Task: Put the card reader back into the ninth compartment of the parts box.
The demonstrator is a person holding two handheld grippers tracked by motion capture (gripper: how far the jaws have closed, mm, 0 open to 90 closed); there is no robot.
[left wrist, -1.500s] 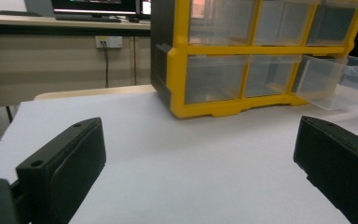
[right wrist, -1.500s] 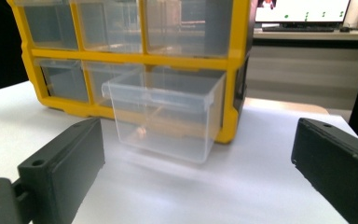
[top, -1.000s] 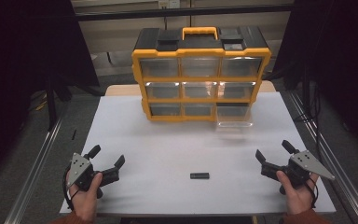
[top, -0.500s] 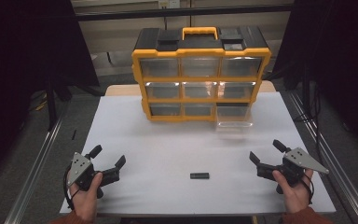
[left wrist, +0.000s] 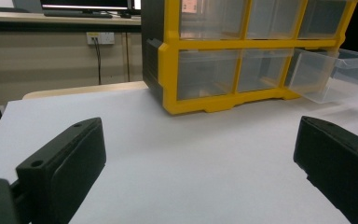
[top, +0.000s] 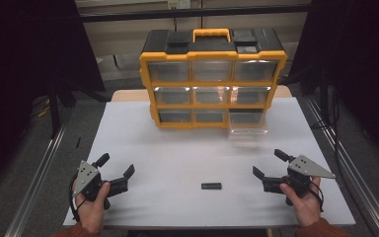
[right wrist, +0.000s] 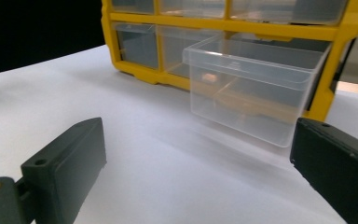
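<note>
A: Where is the little black bar [top: 211, 186]?

B: On the white table [top: 177, 158], at 9 o'clock from the right gripper [top: 267, 171]. Nothing holds it.

A: Are the jaws wide?

B: Yes, both. The left gripper [top: 115, 167] holds nothing too.

A: What comes next?

B: I think the right one must reach the bar. Then the pulled-out clear drawer [right wrist: 254, 93], at 12 o'clock, can take it.

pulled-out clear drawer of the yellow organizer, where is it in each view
High view: the pulled-out clear drawer sits right of centre, at the organizer's bottom-right corner.
Left gripper view: upper right, sticking out of the bottom row.
Right gripper view: centre right, large and close.
Shared landmark: the yellow organizer frame, on the white table.
</note>
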